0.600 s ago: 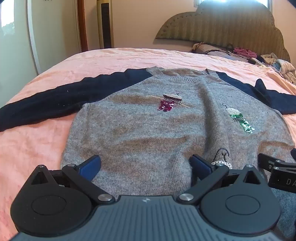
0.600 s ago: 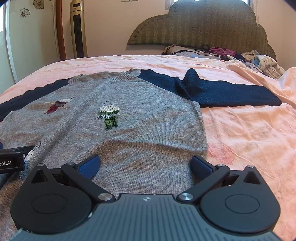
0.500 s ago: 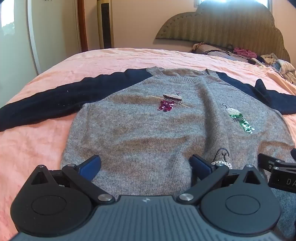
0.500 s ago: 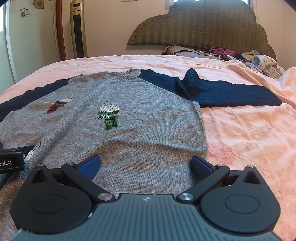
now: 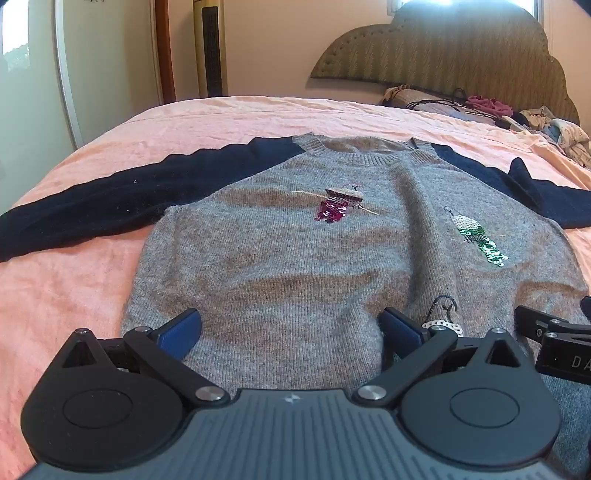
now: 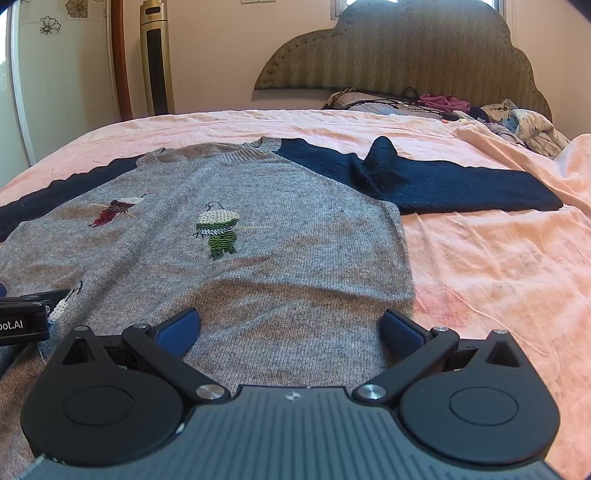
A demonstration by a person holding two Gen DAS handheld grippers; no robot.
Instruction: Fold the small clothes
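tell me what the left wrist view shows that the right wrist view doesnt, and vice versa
Only the left wrist view shows the navy left sleeve nearly whole, stretched across the pink bedsheet.

Only the right wrist view shows the navy right sleeve out to its cuff, with a raised peak, plus flower stickers on the wall.

Both show the grey knit sweater lying flat, its magenta, green and white sequin figures, the clothes pile by the padded headboard, and an open gripper: left gripper, right gripper.
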